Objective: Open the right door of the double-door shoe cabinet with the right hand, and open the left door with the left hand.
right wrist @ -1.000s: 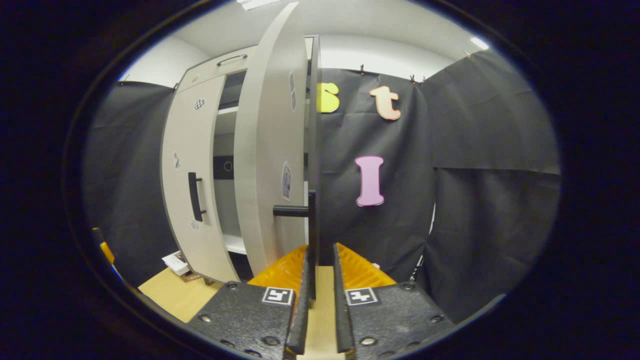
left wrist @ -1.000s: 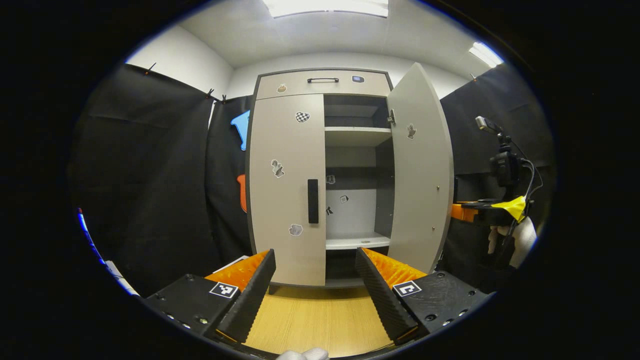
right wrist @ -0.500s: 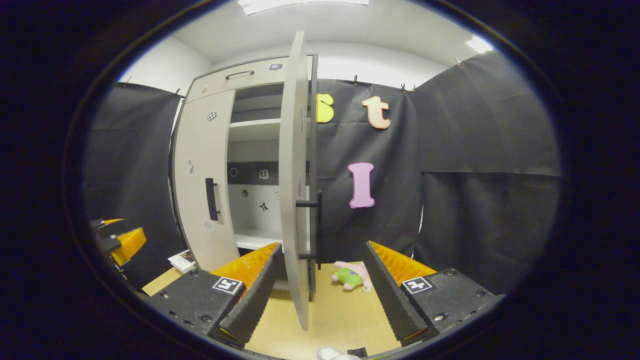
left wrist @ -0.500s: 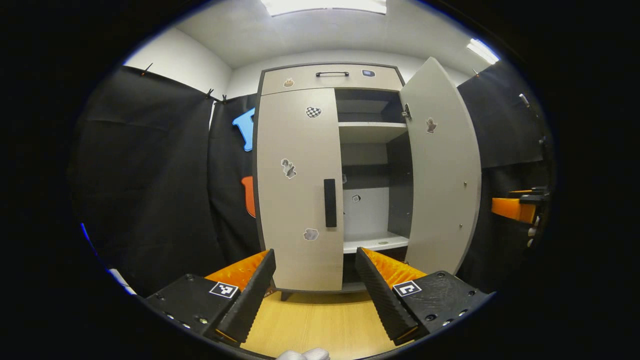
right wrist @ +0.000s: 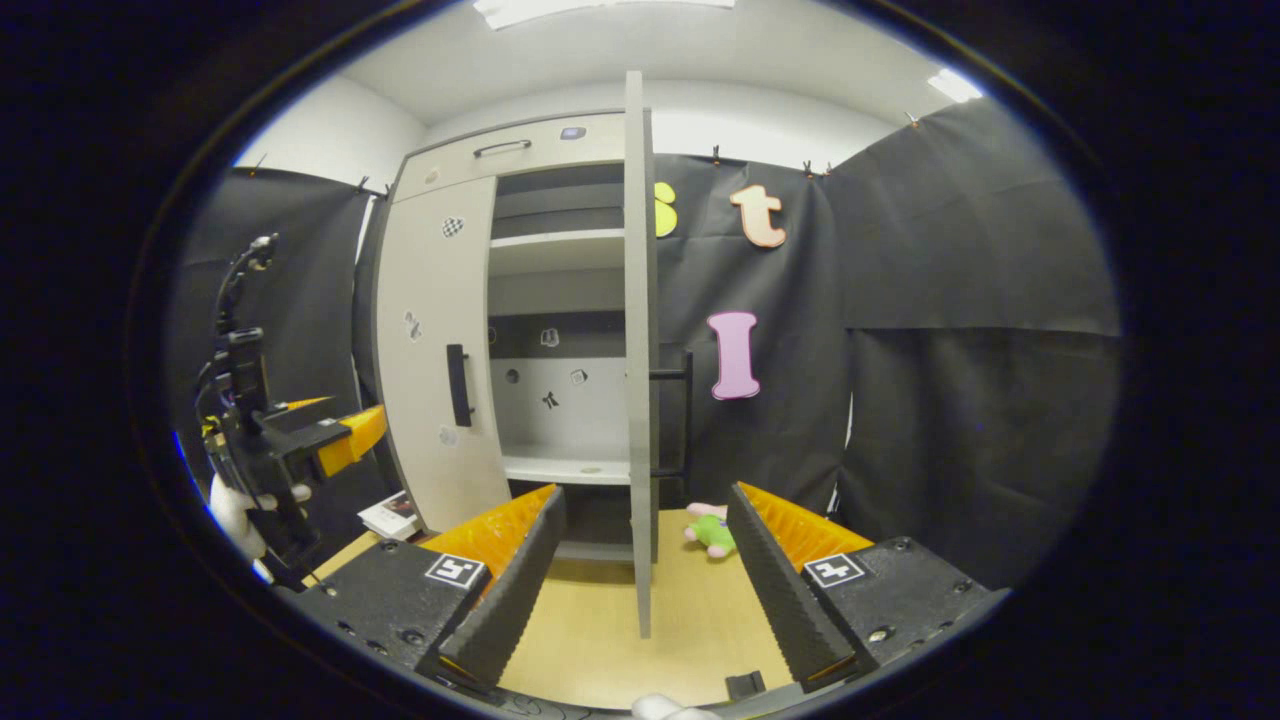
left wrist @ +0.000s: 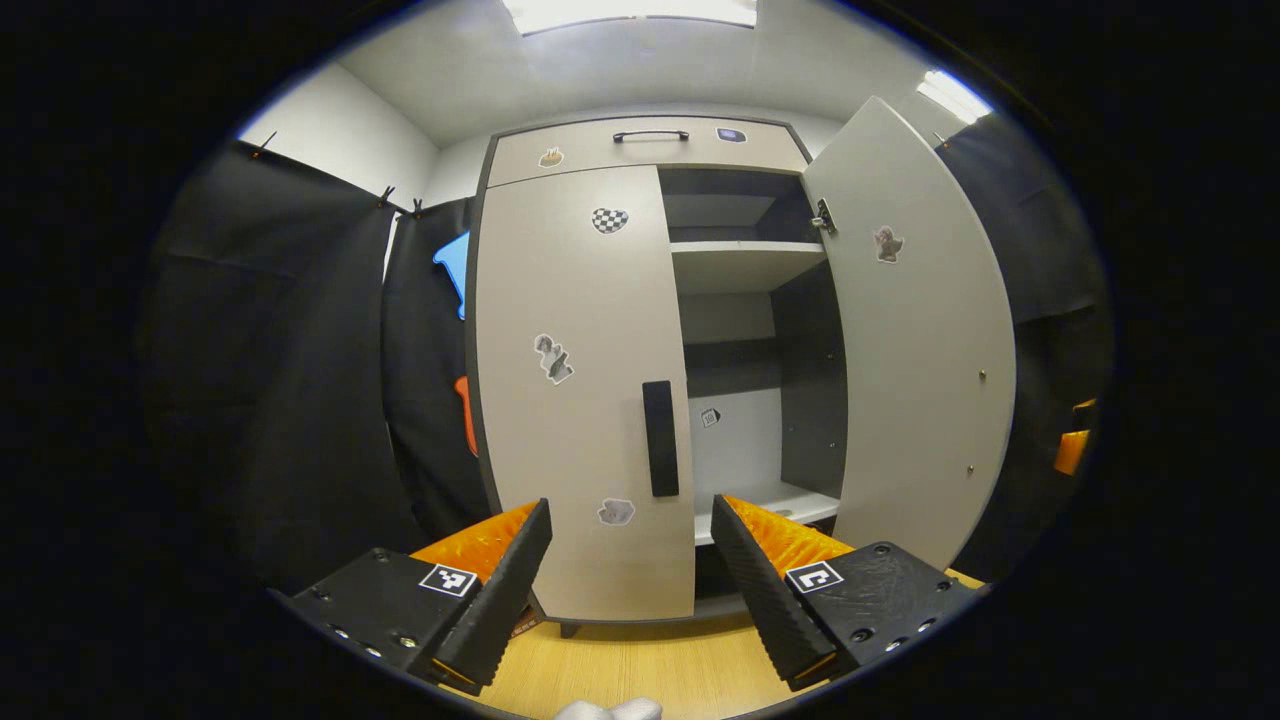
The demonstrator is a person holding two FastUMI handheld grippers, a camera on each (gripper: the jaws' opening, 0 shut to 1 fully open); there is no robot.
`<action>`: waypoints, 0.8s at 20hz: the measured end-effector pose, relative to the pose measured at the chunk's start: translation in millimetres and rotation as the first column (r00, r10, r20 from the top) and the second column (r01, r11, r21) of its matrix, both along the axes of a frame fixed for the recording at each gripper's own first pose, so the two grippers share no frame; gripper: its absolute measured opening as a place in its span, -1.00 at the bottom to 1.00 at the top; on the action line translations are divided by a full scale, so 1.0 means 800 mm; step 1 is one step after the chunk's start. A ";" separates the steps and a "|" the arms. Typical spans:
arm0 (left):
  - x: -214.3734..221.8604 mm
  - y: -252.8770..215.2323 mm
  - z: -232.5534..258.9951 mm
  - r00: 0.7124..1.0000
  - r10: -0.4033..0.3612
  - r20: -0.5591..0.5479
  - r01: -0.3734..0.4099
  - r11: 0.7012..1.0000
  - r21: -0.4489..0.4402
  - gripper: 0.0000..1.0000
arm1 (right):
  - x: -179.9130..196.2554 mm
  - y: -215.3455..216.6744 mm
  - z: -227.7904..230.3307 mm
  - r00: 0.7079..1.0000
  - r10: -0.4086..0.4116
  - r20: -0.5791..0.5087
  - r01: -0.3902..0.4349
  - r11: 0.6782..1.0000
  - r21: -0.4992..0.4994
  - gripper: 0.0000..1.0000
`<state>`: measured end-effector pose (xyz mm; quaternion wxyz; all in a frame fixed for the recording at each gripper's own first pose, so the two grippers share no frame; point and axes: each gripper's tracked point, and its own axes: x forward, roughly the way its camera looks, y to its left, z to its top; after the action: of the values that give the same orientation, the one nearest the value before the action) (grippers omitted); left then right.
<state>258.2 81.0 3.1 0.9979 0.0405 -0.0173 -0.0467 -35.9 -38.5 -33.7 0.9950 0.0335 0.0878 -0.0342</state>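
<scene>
The grey shoe cabinet's left door (left wrist: 580,390) is closed, and its black handle (left wrist: 660,438) stands just above and between the fingers of my open left gripper (left wrist: 630,515), a short way off. The right door (left wrist: 920,330) is swung wide open, baring the shelves (left wrist: 745,255). In the right gripper view that right door (right wrist: 640,350) shows edge-on with its handle (right wrist: 680,410) behind it. My right gripper (right wrist: 645,500) is open and empty, back from the door's edge. The left gripper (right wrist: 340,440) appears at the left, held by a gloved hand (right wrist: 235,505).
A pink and green plush toy (right wrist: 712,527) lies on the wooden floor right of the open door. A booklet (right wrist: 392,515) lies by the cabinet's left foot. A drawer with a handle (left wrist: 650,135) tops the cabinet. Black cloth walls close in both sides.
My right gripper let go of the right door's handle, opened and drew back; the door swung wider. My left gripper moved closer to the left door.
</scene>
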 end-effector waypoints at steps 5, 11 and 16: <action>0.079 -0.018 0.012 0.999 -0.032 0.018 0.032 0.999 -0.002 0.92 | 0.001 -0.005 0.010 0.999 -0.035 0.005 0.035 0.999 -0.024 0.96; 0.164 -0.031 0.007 0.999 -0.030 0.017 0.031 0.999 -0.034 0.92 | 0.003 -0.020 0.009 0.996 -0.088 -0.014 0.088 0.996 -0.032 1.00; 0.211 -0.033 -0.023 0.999 -0.026 -0.041 0.024 0.999 -0.032 0.92 | 0.001 -0.029 0.006 0.993 -0.114 -0.025 0.113 0.993 -0.043 0.97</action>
<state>427.3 54.2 -15.2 0.9979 0.0235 0.0019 -0.0596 -35.1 -61.3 -28.5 0.9906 0.0174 0.0987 -0.0931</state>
